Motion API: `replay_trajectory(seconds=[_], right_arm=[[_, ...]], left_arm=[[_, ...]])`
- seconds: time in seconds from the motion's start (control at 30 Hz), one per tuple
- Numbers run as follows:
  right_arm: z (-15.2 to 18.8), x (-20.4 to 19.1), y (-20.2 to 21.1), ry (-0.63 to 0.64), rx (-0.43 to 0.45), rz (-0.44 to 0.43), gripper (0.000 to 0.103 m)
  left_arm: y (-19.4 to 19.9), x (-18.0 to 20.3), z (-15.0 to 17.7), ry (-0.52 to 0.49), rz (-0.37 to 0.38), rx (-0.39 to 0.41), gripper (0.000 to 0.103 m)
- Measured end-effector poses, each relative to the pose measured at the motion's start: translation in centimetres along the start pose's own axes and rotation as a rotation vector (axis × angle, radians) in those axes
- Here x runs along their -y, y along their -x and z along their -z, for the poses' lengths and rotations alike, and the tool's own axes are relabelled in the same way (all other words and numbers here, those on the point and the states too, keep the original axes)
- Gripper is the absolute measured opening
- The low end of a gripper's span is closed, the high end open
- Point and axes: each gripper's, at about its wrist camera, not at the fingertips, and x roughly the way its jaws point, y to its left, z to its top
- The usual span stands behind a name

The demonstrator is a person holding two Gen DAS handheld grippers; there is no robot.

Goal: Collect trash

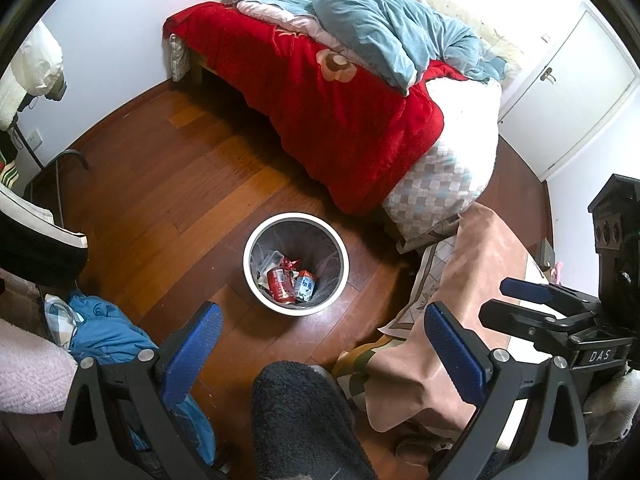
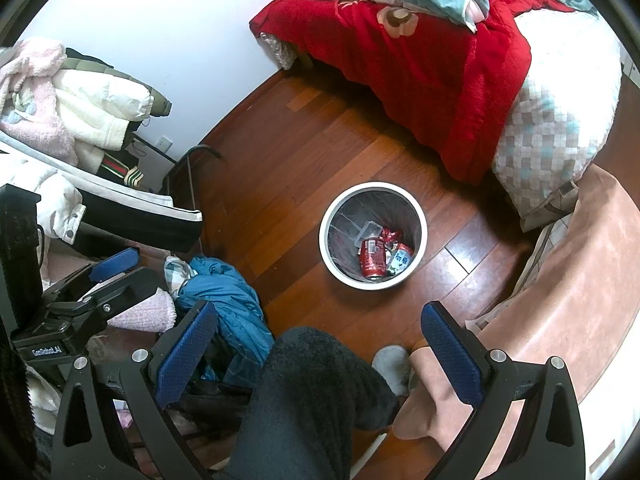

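The bed (image 1: pixel 340 92) with red blanket (image 1: pixel 320 100) stands against the wall, beyond the wood floor (image 1: pixel 180 184). The white trash bin (image 1: pixel 296 264) stands on the floor near the bed and holds a red can (image 1: pixel 280 285) and wrappers. Left gripper (image 1: pixel 320 352) and right gripper (image 2: pixel 316 352) hover above, jaws spread wide and empty.

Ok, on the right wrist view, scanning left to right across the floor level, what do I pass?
Left gripper → blue jacket heaped on the floor → white trash bin holding a red can → pink cloth at the right edge. Both grippers' jaws are open and empty.
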Motion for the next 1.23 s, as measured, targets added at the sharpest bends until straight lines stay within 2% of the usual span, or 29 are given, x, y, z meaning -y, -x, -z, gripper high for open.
replay_trajectory(seconds=[1.23], right_arm=[[0.88, 0.07, 0.18, 0.018, -0.016, -0.01, 0.103]], left_arm=[[0.19, 0.1, -0.25, -0.006, 0.008, 0.01, 0.103]])
